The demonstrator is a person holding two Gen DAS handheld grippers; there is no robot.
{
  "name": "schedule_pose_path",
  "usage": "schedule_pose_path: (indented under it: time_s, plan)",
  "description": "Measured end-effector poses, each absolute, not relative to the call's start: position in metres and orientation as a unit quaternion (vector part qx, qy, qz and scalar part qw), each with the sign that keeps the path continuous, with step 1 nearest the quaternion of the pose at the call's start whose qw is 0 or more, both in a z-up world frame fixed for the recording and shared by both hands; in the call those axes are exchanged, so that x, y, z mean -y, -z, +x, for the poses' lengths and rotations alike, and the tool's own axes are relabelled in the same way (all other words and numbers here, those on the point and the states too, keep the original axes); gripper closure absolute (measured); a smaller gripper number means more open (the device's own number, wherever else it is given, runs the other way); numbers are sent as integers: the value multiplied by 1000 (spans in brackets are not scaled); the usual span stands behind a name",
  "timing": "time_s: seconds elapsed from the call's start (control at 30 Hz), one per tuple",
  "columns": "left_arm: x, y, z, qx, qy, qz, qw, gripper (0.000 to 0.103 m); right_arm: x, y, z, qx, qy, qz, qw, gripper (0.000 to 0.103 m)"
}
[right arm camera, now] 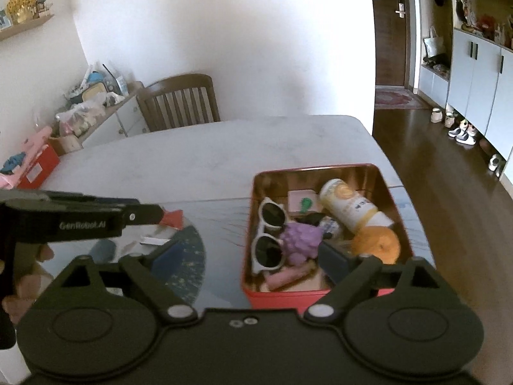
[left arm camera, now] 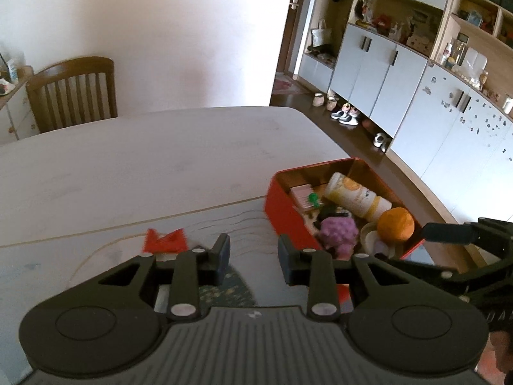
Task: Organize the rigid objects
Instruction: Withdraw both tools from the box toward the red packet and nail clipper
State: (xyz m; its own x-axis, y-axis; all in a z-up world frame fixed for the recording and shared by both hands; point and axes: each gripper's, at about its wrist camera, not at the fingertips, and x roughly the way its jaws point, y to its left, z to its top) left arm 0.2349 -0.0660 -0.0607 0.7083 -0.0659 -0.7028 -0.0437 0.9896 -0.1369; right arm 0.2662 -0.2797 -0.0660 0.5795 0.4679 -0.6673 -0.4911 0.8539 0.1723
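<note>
A red tin [right arm camera: 320,295] stands on the table with white sunglasses [right arm camera: 269,234], a purple bumpy toy [right arm camera: 301,239], an orange [right arm camera: 376,243] and a white-and-yellow bottle [right arm camera: 349,207] inside. My right gripper [right arm camera: 253,256] is wide open over the tin's near left corner, one finger inside and one outside, gripping nothing. My left gripper [left arm camera: 255,256] is open and empty, left of the tin [left arm camera: 279,207] and above the table. A small red folded piece [left arm camera: 165,240] lies just beyond its left finger. The orange [left arm camera: 396,224] and the bottle [left arm camera: 356,197] also show in the left wrist view.
A dark round mat [right arm camera: 189,256] with a small white item [right arm camera: 154,241] lies left of the tin. A wooden chair [right arm camera: 181,102] stands at the far table edge. A cluttered sideboard [right arm camera: 96,102] is far left, and cabinets [left arm camera: 400,73] with shoes below are on the right.
</note>
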Motion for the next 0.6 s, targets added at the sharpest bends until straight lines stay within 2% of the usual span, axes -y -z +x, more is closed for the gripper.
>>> schedule_pose_path:
  time_s: [0.03,0.1,0.23,0.37,0.6]
  plan:
    - [62,60,231,-380,4,-72,922,51,276,66,264,-370,-269,-14,889,11]
    - [52,59,222,-371,-3,-72,926,39,268,66,261,-369,-269,-12,889,11]
    - [35,57,207,-365,-5,-71,928,38,251,67,252,-368,-276,-10,888,7]
    - [11,61,193,-361,-15,-74,930,29,232,66,243,-362,-286,-10,887,0]
    - [-24,73,176,-348,-27,-74,934,21,198,68,240,-364,-297,-22,882,0]
